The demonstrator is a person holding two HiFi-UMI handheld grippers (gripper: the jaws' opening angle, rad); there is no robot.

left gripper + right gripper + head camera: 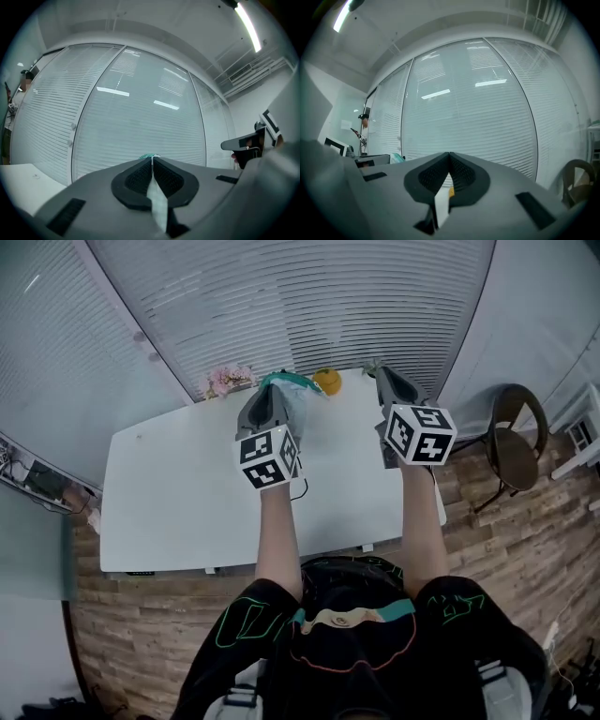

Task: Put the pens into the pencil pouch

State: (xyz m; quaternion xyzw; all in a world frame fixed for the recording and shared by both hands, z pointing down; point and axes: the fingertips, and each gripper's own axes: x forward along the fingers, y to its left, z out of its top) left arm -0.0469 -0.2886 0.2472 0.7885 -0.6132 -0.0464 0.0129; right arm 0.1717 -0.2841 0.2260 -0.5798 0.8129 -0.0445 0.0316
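Both grippers are held level above the white table [178, 493]. My left gripper [277, 382] [151, 159] has its jaws together on a thin teal edge, which looks like the pencil pouch [298, 382] [149, 156]. A pale strip of it shows below the pads. My right gripper [382, 373] [449, 154] is shut, and I see nothing clamped at its tips. Through the gap under its pads shows a bit of an orange object [450, 191]. From the right gripper view, the left gripper [370, 161] and the teal pouch [396, 157] appear at the left. No pen is visible.
An orange round object [327, 381] and pink flowers [230, 379] sit at the table's far edge. A thin black cord [301, 491] lies under the left gripper. A dark chair [514, 442] stands to the right. A curved glass wall with blinds [309, 306] rises behind the table.
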